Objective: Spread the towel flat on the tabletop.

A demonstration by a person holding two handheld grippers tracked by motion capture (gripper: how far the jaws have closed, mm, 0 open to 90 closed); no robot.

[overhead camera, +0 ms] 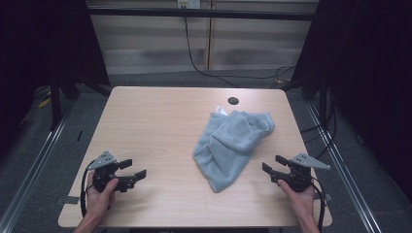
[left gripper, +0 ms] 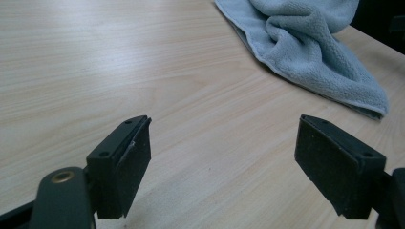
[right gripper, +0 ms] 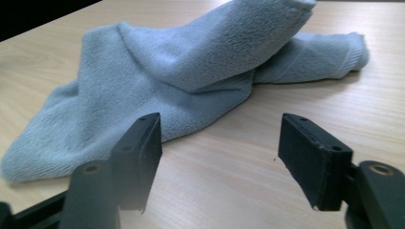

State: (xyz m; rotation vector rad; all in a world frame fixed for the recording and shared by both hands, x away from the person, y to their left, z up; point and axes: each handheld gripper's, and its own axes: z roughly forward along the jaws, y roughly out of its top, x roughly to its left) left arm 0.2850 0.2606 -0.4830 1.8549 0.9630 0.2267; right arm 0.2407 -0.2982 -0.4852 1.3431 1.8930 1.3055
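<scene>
A crumpled light-blue towel (overhead camera: 232,145) lies on the wooden table (overhead camera: 160,121), right of centre. My left gripper (overhead camera: 134,168) rests near the front left, held by a hand, jaws open and empty, pointing right toward the towel. The left gripper view has the towel (left gripper: 310,47) at upper right, well beyond the open left gripper (left gripper: 222,164). My right gripper (overhead camera: 273,164) sits near the front right, just right of the towel's lower end, jaws open and empty. From the right gripper view, the towel (right gripper: 191,81) lies close ahead of the open right gripper (right gripper: 219,162), not touching.
A small round hole (overhead camera: 233,101) sits near the table's far edge, with a white scrap (overhead camera: 221,110) peeking from under the towel. Dark frame posts stand at both sides. A black cable (overhead camera: 194,58) hangs behind the table.
</scene>
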